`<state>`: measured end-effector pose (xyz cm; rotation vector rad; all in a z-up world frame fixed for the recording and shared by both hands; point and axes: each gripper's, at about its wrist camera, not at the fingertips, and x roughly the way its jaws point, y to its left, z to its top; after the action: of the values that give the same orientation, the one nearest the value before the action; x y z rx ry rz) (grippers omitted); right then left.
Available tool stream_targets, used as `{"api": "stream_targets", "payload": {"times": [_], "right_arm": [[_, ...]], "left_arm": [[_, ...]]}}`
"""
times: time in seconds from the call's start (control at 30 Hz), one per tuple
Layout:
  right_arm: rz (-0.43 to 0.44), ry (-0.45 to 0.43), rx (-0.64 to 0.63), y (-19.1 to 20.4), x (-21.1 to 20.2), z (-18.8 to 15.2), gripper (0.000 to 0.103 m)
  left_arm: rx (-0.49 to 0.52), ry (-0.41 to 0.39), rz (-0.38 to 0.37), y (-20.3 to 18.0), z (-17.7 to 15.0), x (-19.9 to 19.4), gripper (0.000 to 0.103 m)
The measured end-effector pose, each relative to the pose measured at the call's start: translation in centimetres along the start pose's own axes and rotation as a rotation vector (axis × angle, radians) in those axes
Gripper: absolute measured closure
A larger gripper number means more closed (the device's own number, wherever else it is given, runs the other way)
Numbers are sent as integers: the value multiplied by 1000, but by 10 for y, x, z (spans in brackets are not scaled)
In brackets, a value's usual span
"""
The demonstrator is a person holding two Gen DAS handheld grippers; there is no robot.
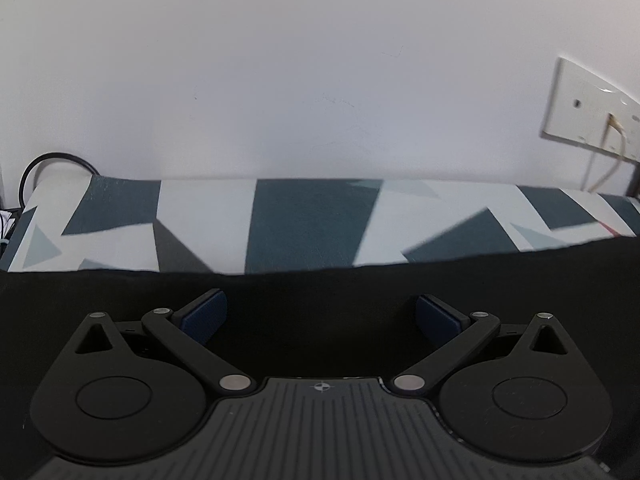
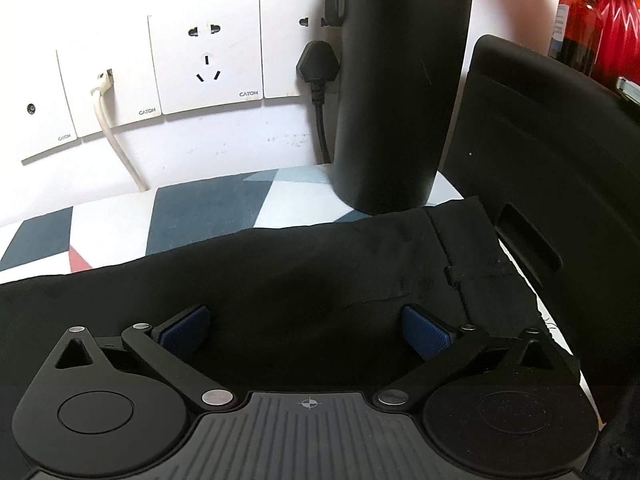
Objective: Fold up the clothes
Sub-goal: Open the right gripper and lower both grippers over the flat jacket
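Observation:
A black garment (image 1: 320, 292) lies flat across the near part of a tablecloth (image 1: 312, 220) patterned in white, grey and dark teal. My left gripper (image 1: 321, 314) hovers low over it, open, with nothing between its blue pads (image 1: 204, 316). In the right wrist view the same black garment (image 2: 304, 264) shows a stitched hem and a small belt loop at its right end. My right gripper (image 2: 306, 330) is open just above the cloth, its blue pads (image 2: 424, 332) spread wide and empty.
A tall black cylinder (image 2: 400, 88) stands at the garment's far edge, with a black plastic panel (image 2: 560, 160) to its right. Wall sockets (image 2: 204, 56) carry a black plug (image 2: 318, 68) and a white cable (image 2: 108, 120). A brown bottle (image 2: 576, 20) sits far right. A black cable (image 1: 44, 168) loops at far left.

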<state>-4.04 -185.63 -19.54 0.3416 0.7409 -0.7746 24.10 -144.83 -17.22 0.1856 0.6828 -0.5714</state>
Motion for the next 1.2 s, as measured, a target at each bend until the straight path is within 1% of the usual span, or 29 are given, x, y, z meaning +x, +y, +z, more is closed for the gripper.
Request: {"api": "stream_targets", "payload": {"times": [0.2, 0.33, 0.4, 0.57, 0.63, 0.7, 0.77, 0.87, 0.97, 1.03, 1.13, 1.2], "right_arm": [[-12, -19, 11, 1, 0, -1, 1], [-16, -21, 8, 2, -1, -2, 1], [-19, -19, 8, 2, -2, -3, 1], [5, -1, -13, -5, -9, -7, 1], [10, 5, 9, -8, -18, -8, 1], [15, 11, 32, -10, -27, -9, 5], [56, -4, 39, -9, -45, -14, 5], [95, -11, -31, 4, -73, -27, 4], [144, -4, -156, 24, -96, -50, 1], [162, 7, -241, 38, -105, -65, 1], [143, 49, -347, 54, -105, -83, 1], [147, 72, -335, 50, -103, -86, 1]], "left_arm": [[0, -3, 13, -2, 13, 17, 0], [-5, -5, 25, -3, 9, 14, 0], [-2, -3, 36, -6, 2, 6, 0], [23, 3, -9, -7, -24, -25, 0], [32, 5, -26, -7, -32, -35, 0], [49, 19, -45, -6, -37, -44, 0], [49, 35, -63, -2, -39, -50, 0], [17, 51, -87, 13, -44, -62, 0], [-21, 59, -88, 30, -54, -74, 0], [6, 62, -86, 37, -62, -81, 0], [101, 75, -54, 42, -72, -90, 0], [96, 88, -40, 51, -74, -96, 0]]}}
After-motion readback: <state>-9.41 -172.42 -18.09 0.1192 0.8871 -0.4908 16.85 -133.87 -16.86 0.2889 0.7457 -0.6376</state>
